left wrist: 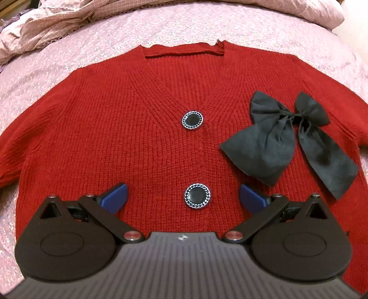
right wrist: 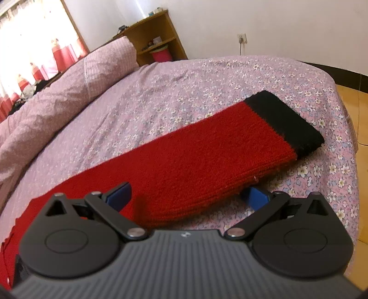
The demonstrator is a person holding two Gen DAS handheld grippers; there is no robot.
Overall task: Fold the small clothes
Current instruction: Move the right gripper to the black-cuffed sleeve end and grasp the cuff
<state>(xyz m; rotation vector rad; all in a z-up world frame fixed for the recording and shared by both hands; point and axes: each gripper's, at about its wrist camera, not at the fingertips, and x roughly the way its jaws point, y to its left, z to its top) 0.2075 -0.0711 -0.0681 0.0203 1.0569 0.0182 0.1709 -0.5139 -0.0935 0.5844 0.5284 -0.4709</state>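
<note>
A small red knit cardigan point(left wrist: 115, 128) lies flat, front up, on the floral bedsheet point(left wrist: 34, 76). It has two black round buttons point(left wrist: 197, 195) down the middle and a black bow point(left wrist: 292, 138) on one chest side. My left gripper point(left wrist: 182, 195) hovers open over its lower front, blue fingers either side of the lower button. In the right wrist view one red sleeve point(right wrist: 207, 149) with a black cuff point(right wrist: 285, 119) stretches out toward the bed's corner. My right gripper point(right wrist: 188, 195) is open, one finger above the sleeve, the other finger point(right wrist: 255, 195) below its edge.
A rumpled pink duvet point(left wrist: 69, 20) is bunched along the far side of the bed point(right wrist: 161, 87). A wooden shelf unit point(right wrist: 156, 39) stands against the wall beyond. The bed edge point(right wrist: 345, 138) drops to a wooden floor on the right.
</note>
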